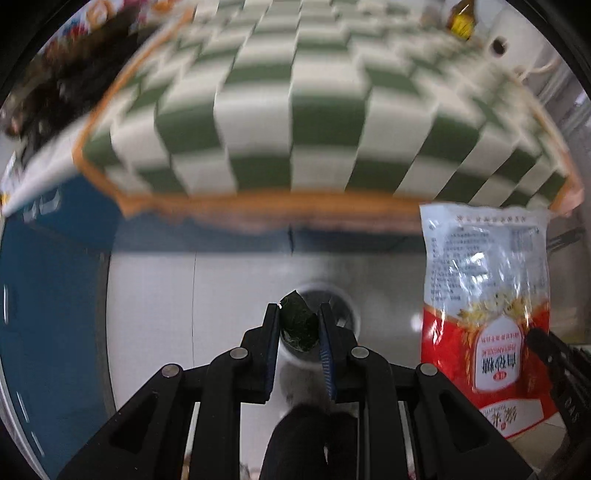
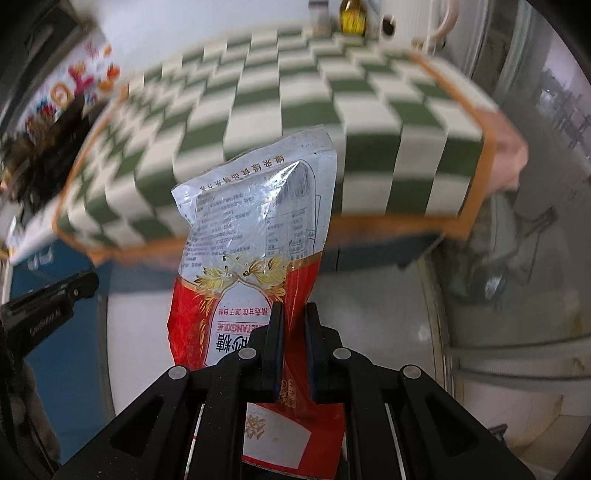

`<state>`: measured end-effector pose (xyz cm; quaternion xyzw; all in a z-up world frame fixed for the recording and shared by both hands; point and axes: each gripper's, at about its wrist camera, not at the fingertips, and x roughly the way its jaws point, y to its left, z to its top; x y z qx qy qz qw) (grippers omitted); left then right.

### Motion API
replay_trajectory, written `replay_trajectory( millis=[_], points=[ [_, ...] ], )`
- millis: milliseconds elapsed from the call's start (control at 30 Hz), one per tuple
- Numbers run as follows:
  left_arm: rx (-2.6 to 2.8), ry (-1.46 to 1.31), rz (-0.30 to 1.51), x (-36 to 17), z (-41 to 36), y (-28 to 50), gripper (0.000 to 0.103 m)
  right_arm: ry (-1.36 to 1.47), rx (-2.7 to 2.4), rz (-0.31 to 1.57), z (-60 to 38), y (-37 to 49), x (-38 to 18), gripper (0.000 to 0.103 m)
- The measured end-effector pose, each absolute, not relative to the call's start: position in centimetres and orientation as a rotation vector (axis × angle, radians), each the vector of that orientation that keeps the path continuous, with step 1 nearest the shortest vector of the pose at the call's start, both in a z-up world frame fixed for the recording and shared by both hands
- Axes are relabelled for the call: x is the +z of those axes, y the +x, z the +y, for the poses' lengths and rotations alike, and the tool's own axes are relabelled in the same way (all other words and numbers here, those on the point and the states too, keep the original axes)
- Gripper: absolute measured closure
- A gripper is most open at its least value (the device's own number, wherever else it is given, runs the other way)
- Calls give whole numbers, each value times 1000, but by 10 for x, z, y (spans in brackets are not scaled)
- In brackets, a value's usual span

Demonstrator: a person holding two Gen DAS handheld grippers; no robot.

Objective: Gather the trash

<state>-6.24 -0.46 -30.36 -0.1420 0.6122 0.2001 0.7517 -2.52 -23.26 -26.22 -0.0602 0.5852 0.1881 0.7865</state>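
My left gripper (image 1: 298,314) is shut on a small dark crumpled scrap (image 1: 298,325), held above the white floor in front of the table. My right gripper (image 2: 294,314) is shut on a red, white and clear plastic food bag (image 2: 255,236), which stands up from the jaws. The same bag (image 1: 484,302) shows at the right of the left wrist view, with the right gripper's dark finger (image 1: 546,343) beside it. The left gripper's body (image 2: 48,306) shows at the left of the right wrist view.
A table with a green-and-white checked cloth and orange border (image 1: 295,122) fills the upper part of both views, also in the right wrist view (image 2: 295,110). A yellow-labelled bottle (image 1: 461,18) stands at its far edge. A blue panel (image 1: 48,295) lies at the left.
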Motion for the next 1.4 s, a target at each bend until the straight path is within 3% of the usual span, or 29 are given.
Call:
replay_trajectory(
  millis=[233,533,767,833,867,900,967,1000,1033,1067,1100,1200,1267,1300,1400],
  points=[
    [469,-404,1527,-460,10,-78,86,-200,451,1475,-226,-52,-411,93],
    [414,-608,1732,-694,28,-81,85,-301,466,1711,-188,-56,-653,93],
    [328,-688,1829,-786,28,-74,82,-414,463,1795,-139,-48,-774,92],
    [327,-686,1835,-794,27,-73,76,-448,453,1819,-129,-46,-792,89],
    [328,-686,1833,-795,27,-73,63,-448,452,1831,-127,-46,-796,87],
    [333,-685,1821,-793,27,-74,44,-441,454,1842,-124,-46,-800,85],
    [348,-673,1799,-785,27,-75,29,-427,447,1848,-121,-46,-800,65],
    [357,-669,1786,-780,27,-77,28,-405,451,1848,-121,-44,-798,58],
    [365,-664,1781,-776,29,-77,26,-371,457,1849,-123,-43,-794,42],
    [372,-651,1777,-773,30,-80,14,-345,456,1842,-126,-39,-788,33],
    [383,-628,1771,-766,30,-81,1,-331,455,1832,-128,-38,-784,32],
    [420,-578,1736,-745,33,-85,0,-326,446,1802,-138,-33,-768,25],
    [436,-571,1718,-735,31,-83,0,-336,436,1781,-145,-31,-758,6],
    [446,-565,1705,-727,33,-86,0,-349,429,1763,-148,-32,-750,2],
    [472,-530,1674,-699,29,-89,0,-356,427,1738,-158,-29,-735,0]
  ],
)
